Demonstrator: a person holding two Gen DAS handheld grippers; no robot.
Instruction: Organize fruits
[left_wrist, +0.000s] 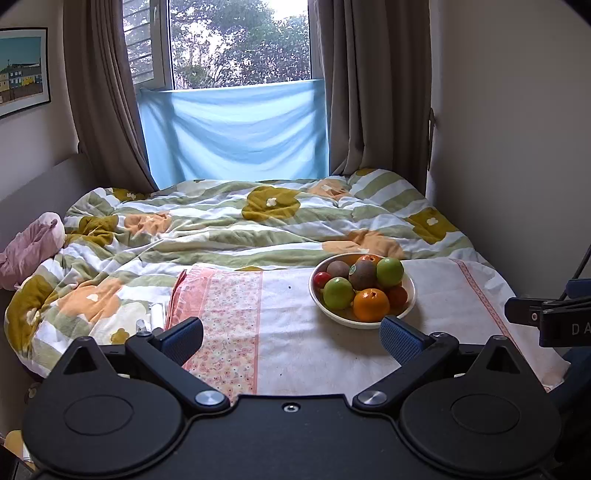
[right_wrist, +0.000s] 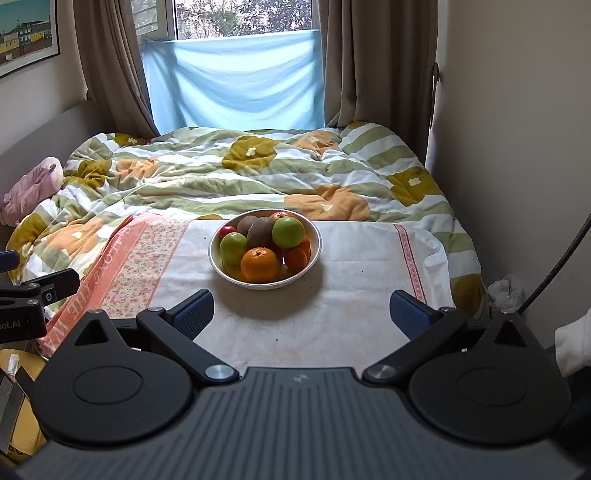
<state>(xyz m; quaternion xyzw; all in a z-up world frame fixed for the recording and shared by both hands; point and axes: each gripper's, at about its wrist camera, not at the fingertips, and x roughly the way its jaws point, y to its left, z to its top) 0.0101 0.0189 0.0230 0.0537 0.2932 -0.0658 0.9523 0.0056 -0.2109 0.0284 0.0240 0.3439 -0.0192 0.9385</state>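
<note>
Fruits (right_wrist: 264, 242) all piled in bowl (right_wrist: 221, 271), on cloth (right_wrist: 351, 314) at near end of bed (right_wrist: 221, 173). Left hand-held gripper (left_wrist: 291, 338) wide, empty; right hand-held gripper (right_wrist: 301, 312) wide, empty, facing bowl. Fits fruits gathered, or awaiting sorting out; step unclear.

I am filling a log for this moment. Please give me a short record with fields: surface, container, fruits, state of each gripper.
surface: white cloth with pink floral border, on a bed
container: white bowl, standing on the cloth
fruits: all in the bowl; front orange, two green apples, kiwis, small red fruit
left gripper: jaws open, empty
right gripper: jaws open, empty, short of the bowl
</note>
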